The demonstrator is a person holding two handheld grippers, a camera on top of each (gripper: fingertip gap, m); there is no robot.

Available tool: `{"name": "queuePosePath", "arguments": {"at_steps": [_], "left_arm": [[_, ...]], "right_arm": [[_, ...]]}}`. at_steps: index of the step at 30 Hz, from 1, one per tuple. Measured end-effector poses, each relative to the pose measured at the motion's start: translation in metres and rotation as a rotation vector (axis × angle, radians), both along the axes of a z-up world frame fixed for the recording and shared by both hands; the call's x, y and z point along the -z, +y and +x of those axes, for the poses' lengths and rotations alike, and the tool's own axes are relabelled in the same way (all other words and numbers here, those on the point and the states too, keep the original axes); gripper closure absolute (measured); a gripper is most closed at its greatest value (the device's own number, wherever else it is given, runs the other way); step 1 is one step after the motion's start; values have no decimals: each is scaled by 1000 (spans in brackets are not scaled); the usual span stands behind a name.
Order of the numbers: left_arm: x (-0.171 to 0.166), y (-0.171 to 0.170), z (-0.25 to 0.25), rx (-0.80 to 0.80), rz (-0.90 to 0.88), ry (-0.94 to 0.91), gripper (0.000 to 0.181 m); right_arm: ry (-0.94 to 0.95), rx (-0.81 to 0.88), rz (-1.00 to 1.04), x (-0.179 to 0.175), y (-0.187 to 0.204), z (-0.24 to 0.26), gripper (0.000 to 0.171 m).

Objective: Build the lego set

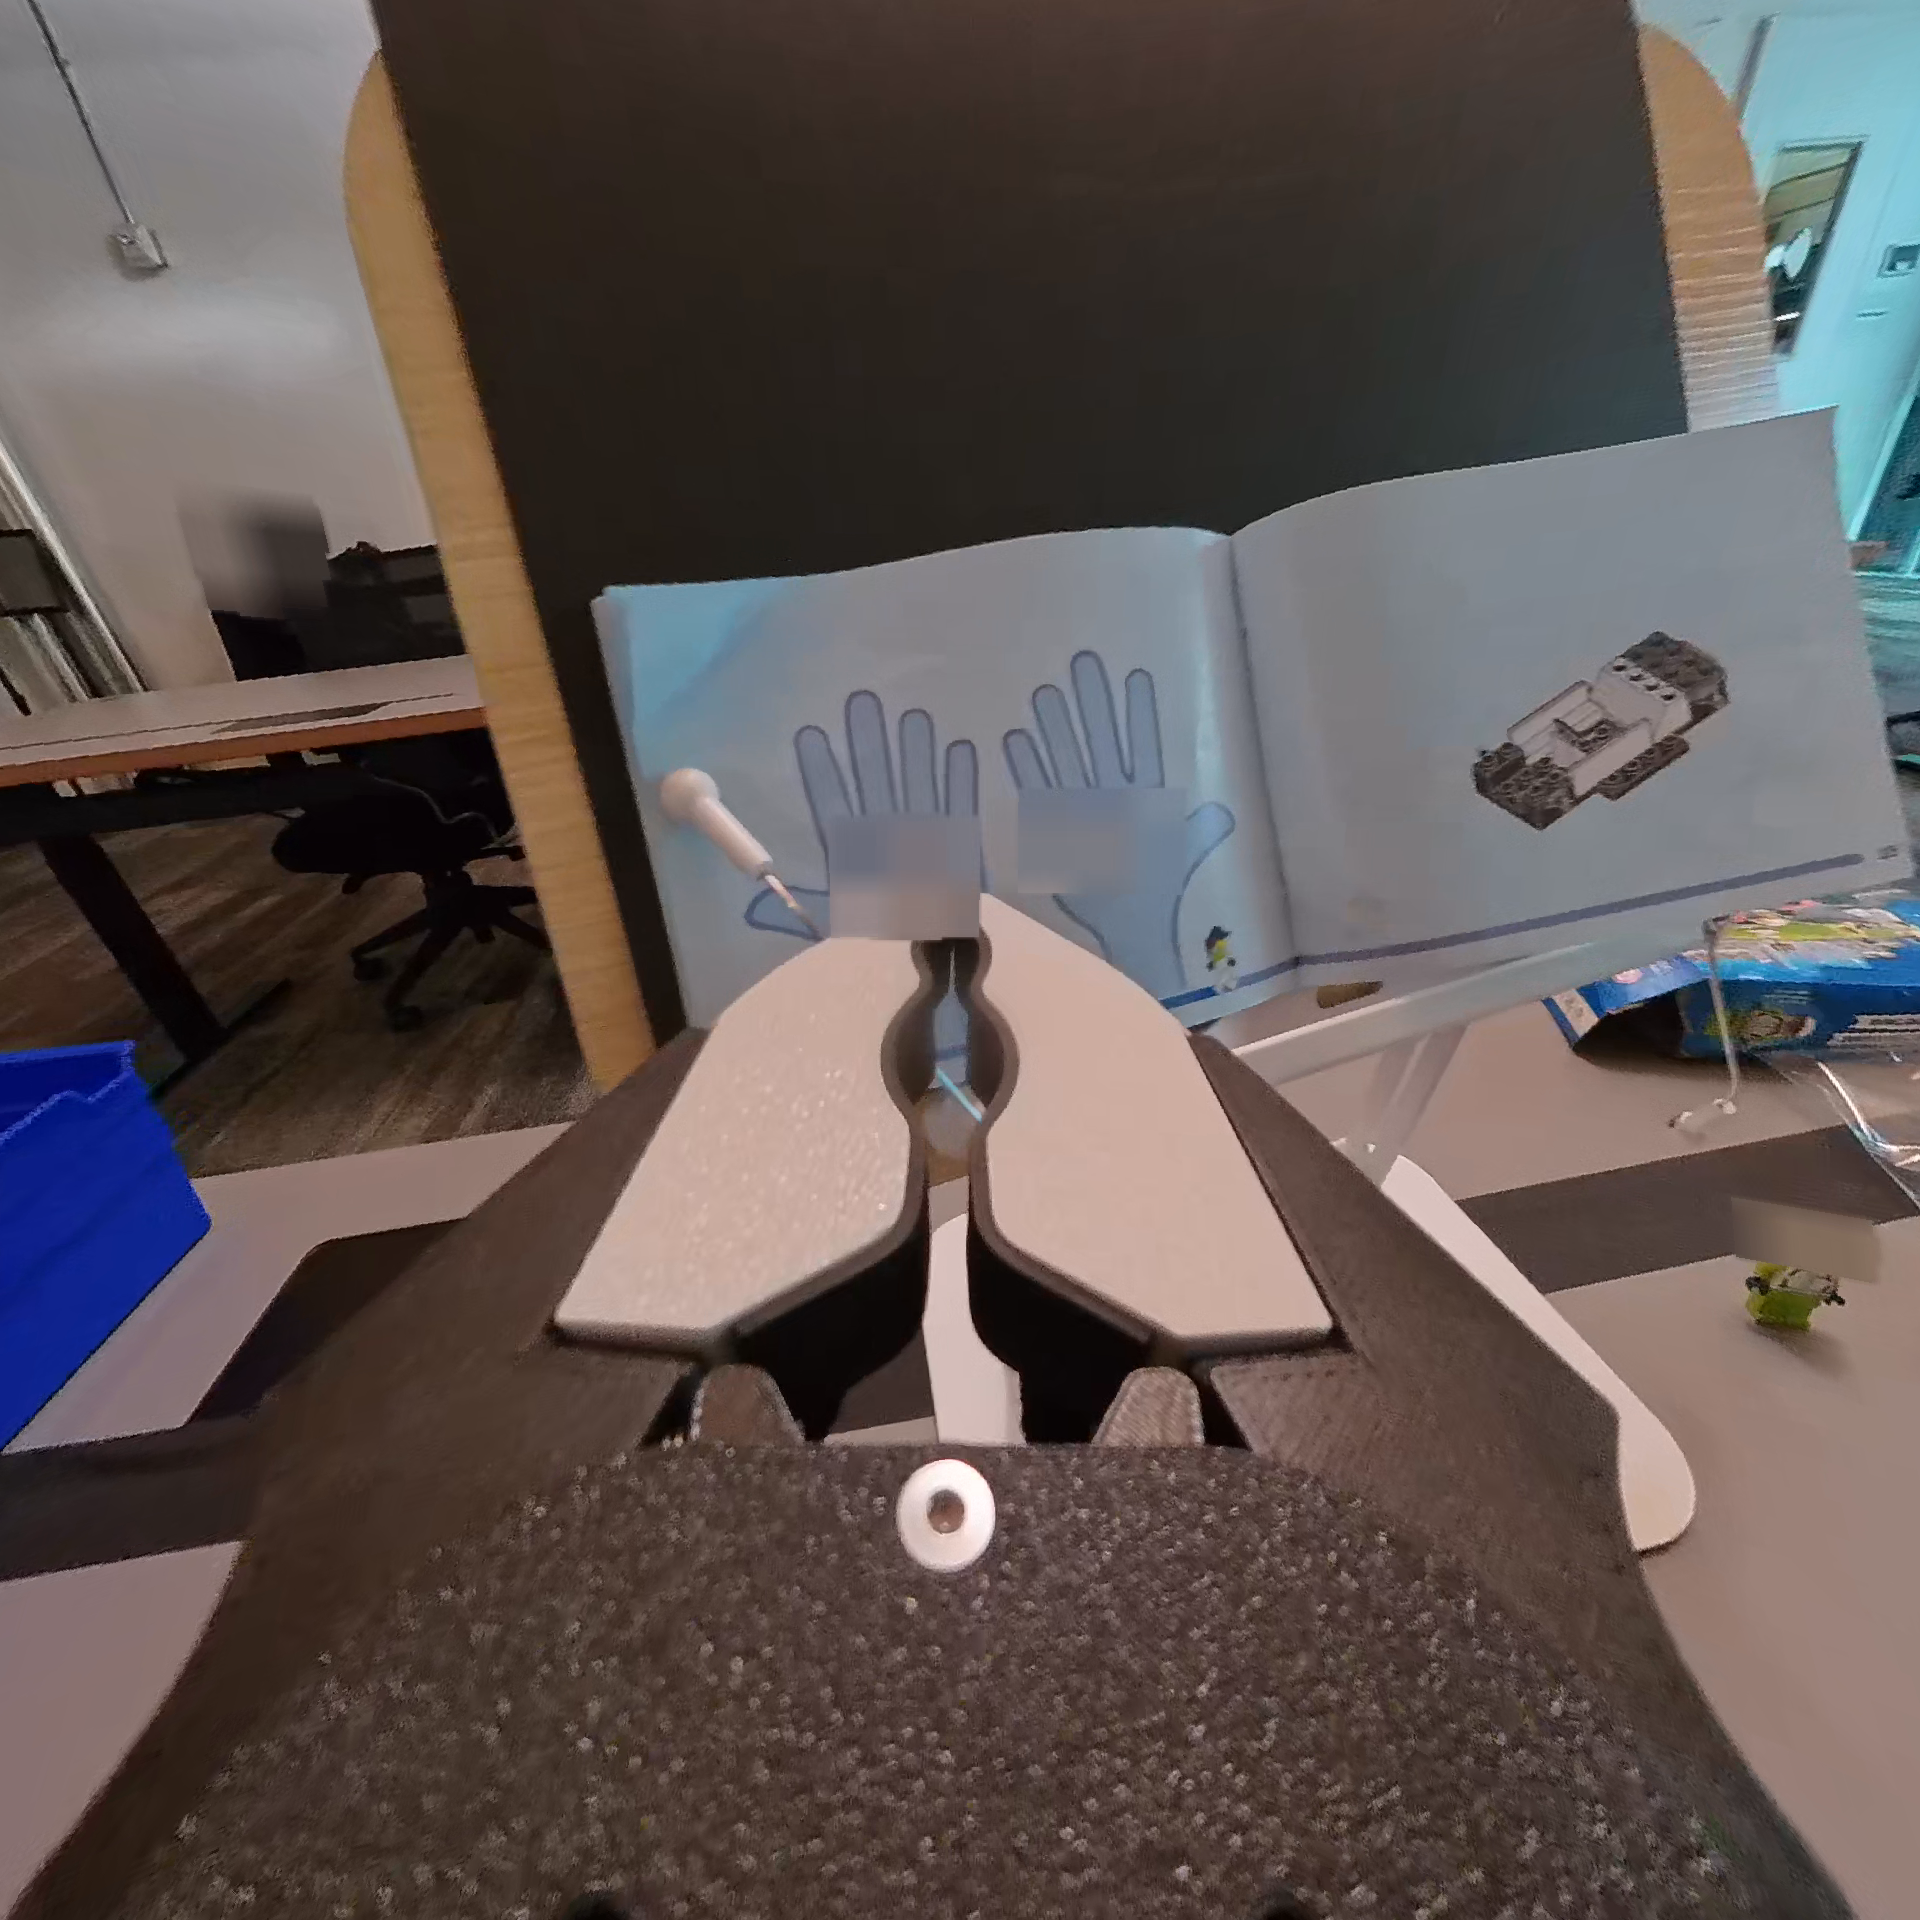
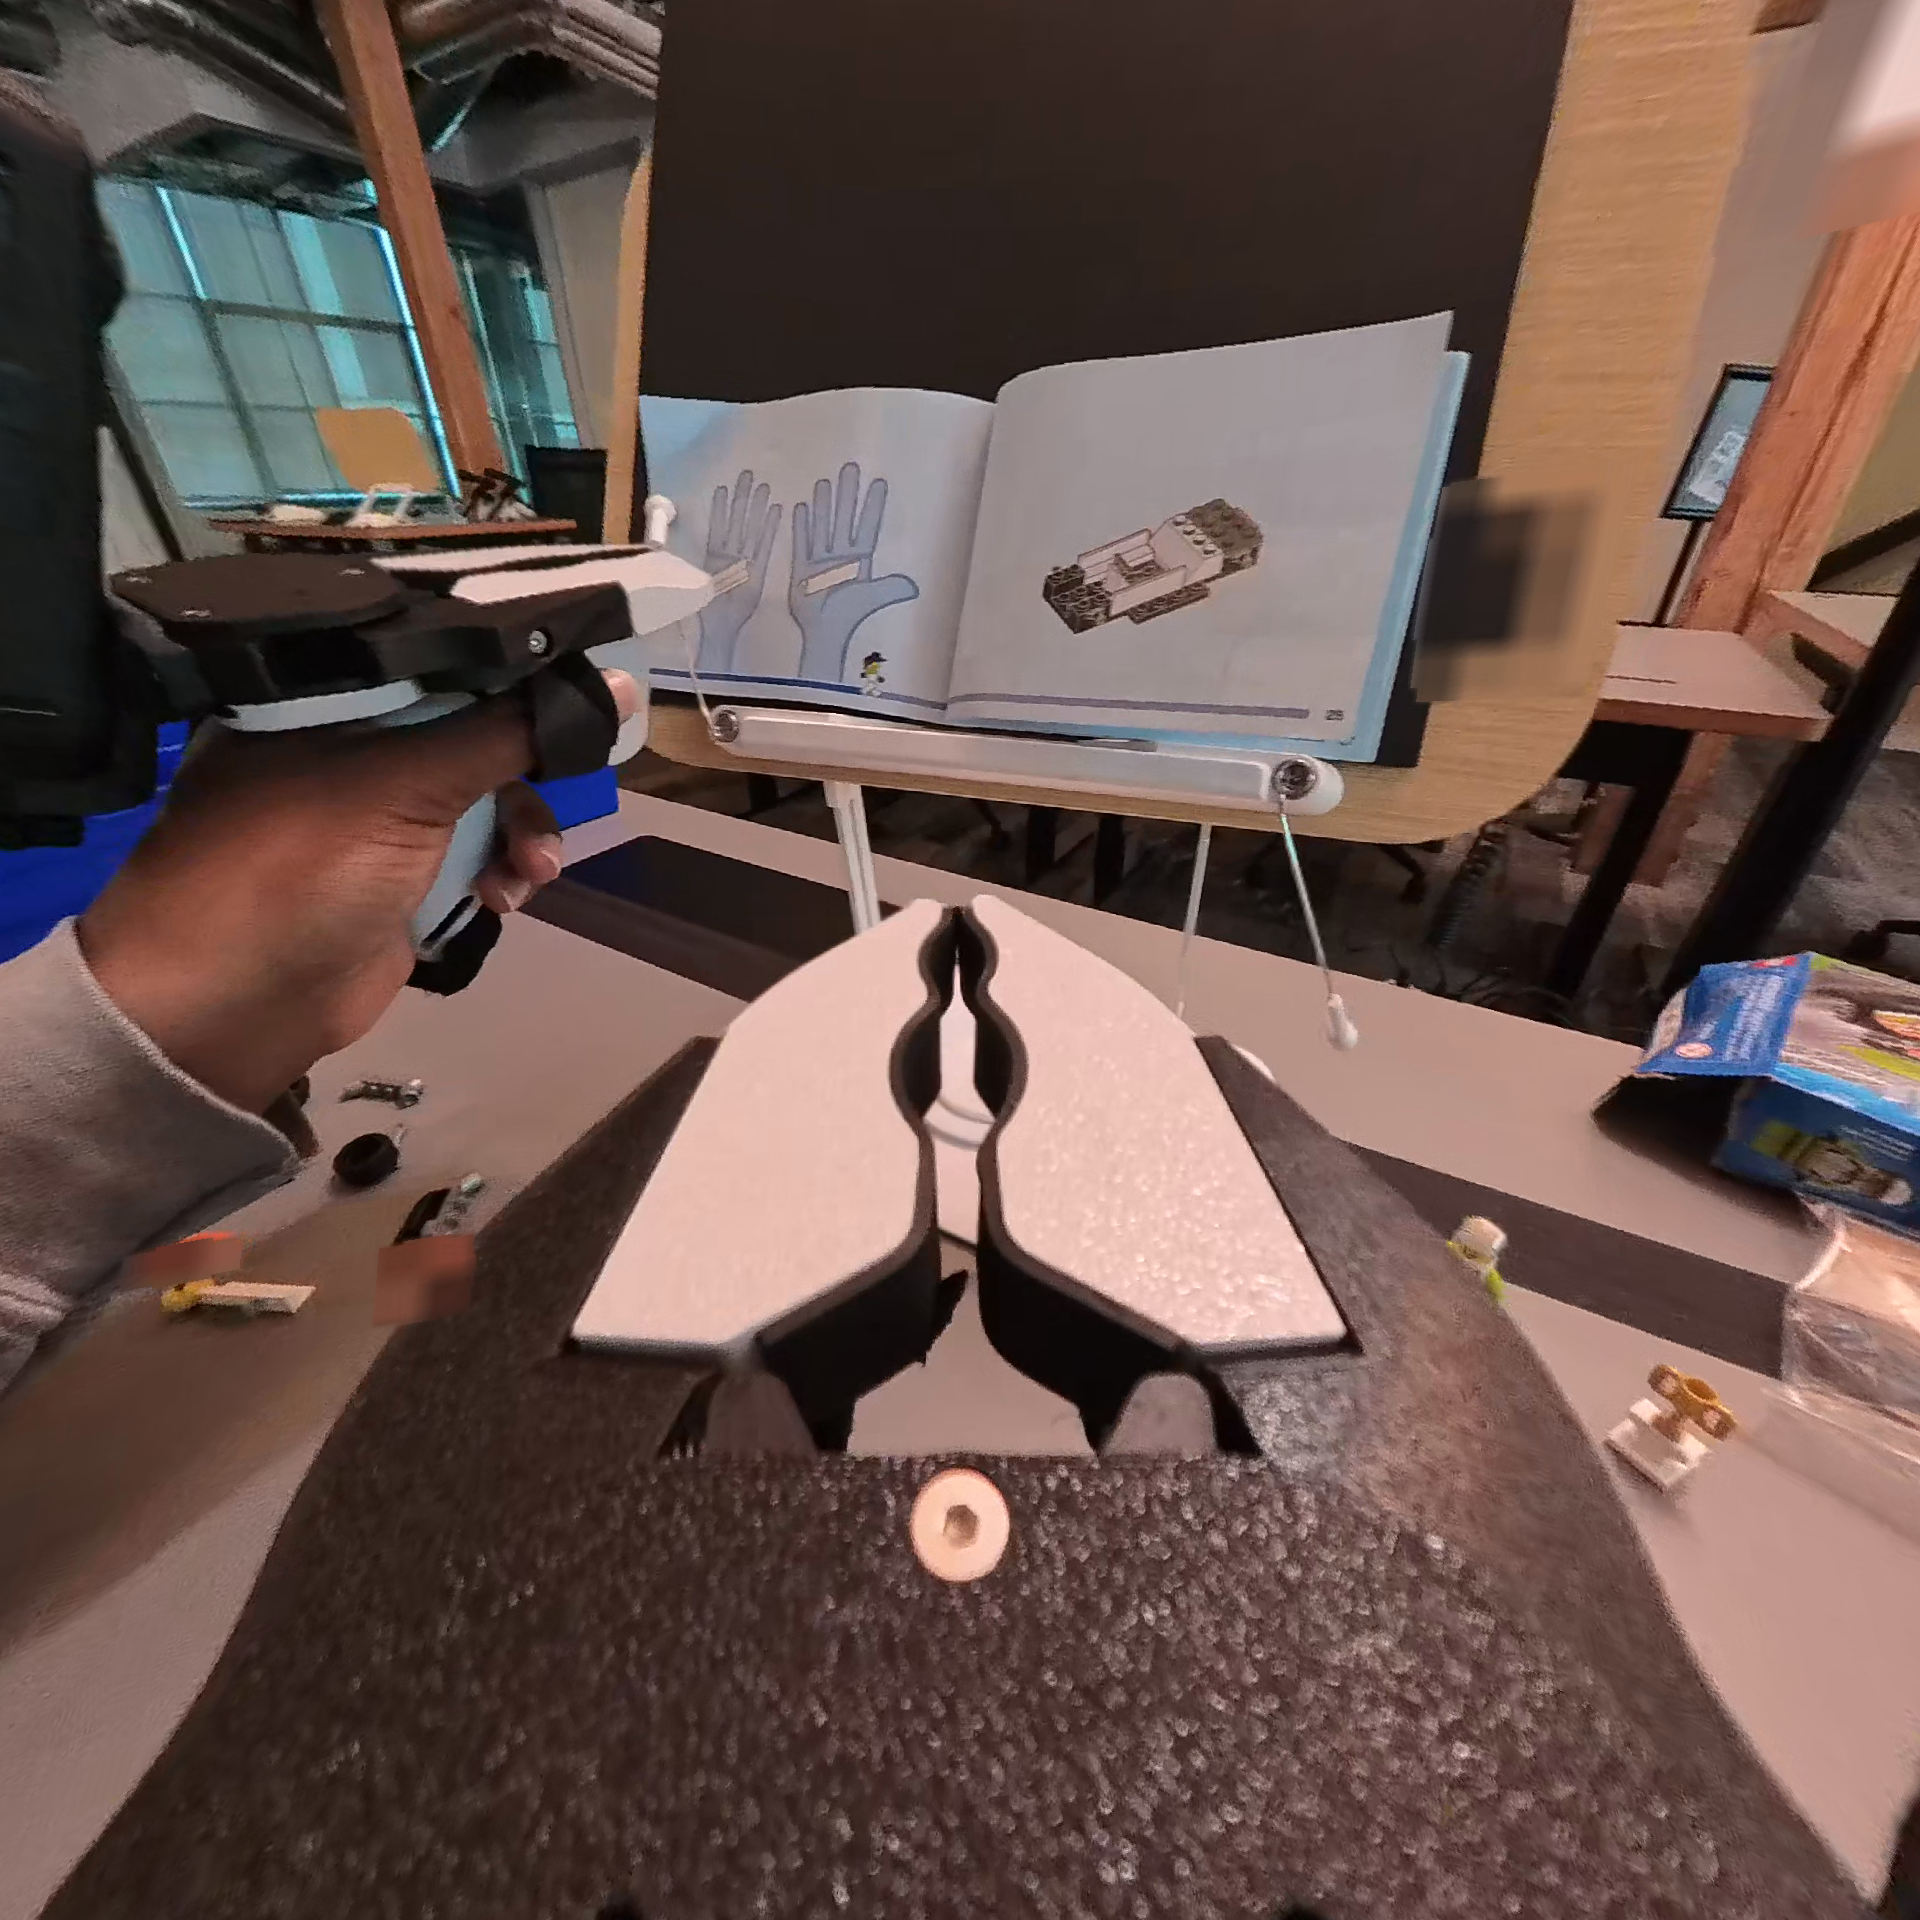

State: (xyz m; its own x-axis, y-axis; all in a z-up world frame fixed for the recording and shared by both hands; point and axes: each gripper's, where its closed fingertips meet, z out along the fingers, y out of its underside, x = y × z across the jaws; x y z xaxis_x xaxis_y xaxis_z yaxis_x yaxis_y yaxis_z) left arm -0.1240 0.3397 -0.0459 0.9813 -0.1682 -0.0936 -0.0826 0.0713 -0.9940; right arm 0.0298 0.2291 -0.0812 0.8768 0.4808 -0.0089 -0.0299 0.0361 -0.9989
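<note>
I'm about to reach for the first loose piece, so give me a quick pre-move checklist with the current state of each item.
1. Instruction booklet open on its stand: ok.
2. Left claw empty: ok, shut on nothing.
3. Right claw empty: ok, shut on nothing.
4. Claws opened for a pick: not ok.
5. Loose pieces within view, such as the black tyre and the white-and-gold piece: ok.
6. Which piece the shown step needs: cannot tell.

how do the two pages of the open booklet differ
The left page of the instruction booklet shows two outlined hands; the right page shows one grey-and-black brick model. A white-tipped wire arm of the stand crosses the left page; the right arm hangs down. Both pages are pale blue.
</note>
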Motion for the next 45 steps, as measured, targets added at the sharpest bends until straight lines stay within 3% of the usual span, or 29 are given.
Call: {"name": "queuePosePath", "arguments": {"at_steps": [8, 19, 34, 39, 42, 45], "left_arm": [[-3, -10, 33, 49, 54, 42, 181], [3, -10, 34, 48, 61, 52, 181], [8, -38, 76, 249, 61, 41, 180], [-37, -75, 78, 363, 135, -50, 181], [-75, -100, 61, 386, 203, -120, 181], [-89, -115, 40, 365, 219, -142, 181]], "right_arm": [[24, -24, -19, 8, 1, 1, 171], [-8, -30, 0, 11, 0, 0, 171], [-42, -28, 51, -4, -8, -1, 171], [-39, -15, 51, -20, -17, 12, 171], [-64, 5, 0, -4, -26, 22, 171], [-109, 54, -35, 17, -40, 38, 171]]}}
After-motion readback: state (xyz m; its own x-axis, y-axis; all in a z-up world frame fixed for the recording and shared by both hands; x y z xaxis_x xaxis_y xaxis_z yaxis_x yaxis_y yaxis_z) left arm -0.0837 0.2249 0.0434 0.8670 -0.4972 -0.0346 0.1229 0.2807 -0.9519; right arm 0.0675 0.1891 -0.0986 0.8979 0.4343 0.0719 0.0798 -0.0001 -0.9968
